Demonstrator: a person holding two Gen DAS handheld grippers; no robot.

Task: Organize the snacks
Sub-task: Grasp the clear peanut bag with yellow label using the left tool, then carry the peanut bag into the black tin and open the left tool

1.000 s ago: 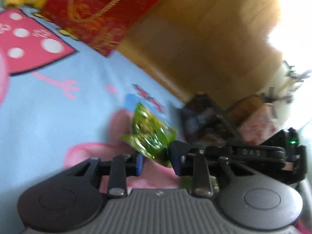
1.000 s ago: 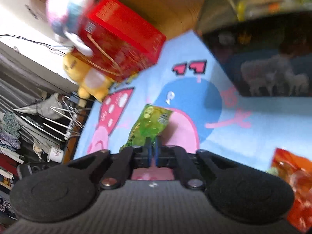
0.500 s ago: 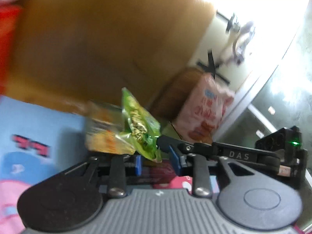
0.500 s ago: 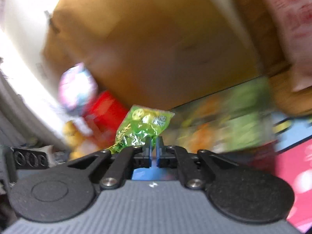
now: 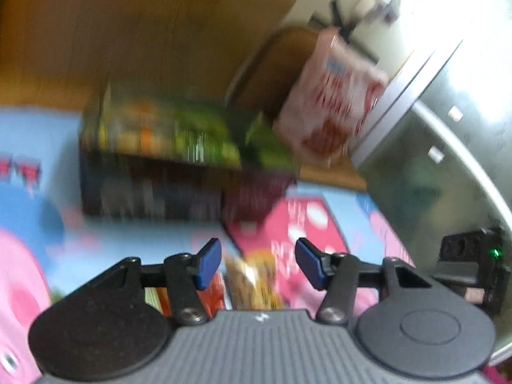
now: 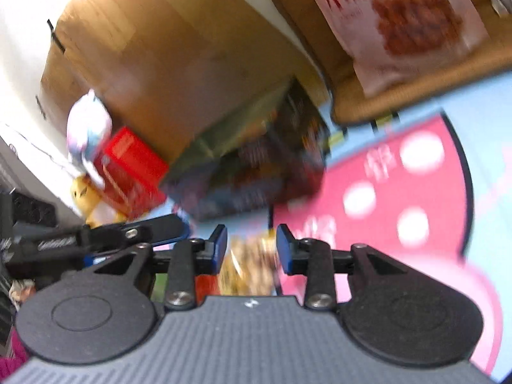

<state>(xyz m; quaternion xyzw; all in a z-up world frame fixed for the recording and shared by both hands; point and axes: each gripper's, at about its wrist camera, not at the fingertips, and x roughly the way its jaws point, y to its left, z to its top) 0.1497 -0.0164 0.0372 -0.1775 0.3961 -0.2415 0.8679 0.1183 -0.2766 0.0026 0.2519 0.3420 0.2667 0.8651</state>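
Note:
My left gripper [image 5: 258, 264] has its jaws opening with nothing between the blue pads [image 5: 208, 264]. It faces a dark open snack box [image 5: 153, 188] on the cartoon mat. Blurred green and orange packets [image 5: 198, 134] fill the box. My right gripper [image 6: 252, 247] is also opening and holds nothing, just right of the left gripper [image 6: 96, 240]. It points at the same dark box [image 6: 256, 172]. A yellow-orange snack packet [image 5: 252, 281] lies on the mat below both grippers, seen under the right one too [image 6: 249, 265]. Motion blur hides the packets' details.
A big pink-and-white snack bag [image 5: 329, 105] leans behind the box on a brown tray [image 6: 352, 102]. A silver cabinet [image 5: 448, 166] stands at the right. A red gift box [image 6: 131, 172] and a yellow plush [image 6: 86, 198] sit at the far left. Wooden floor lies beyond the mat.
Each gripper was shut on a green packet and swung from the mat toward the dark box. Both jaws have opened and the green packets have left them.

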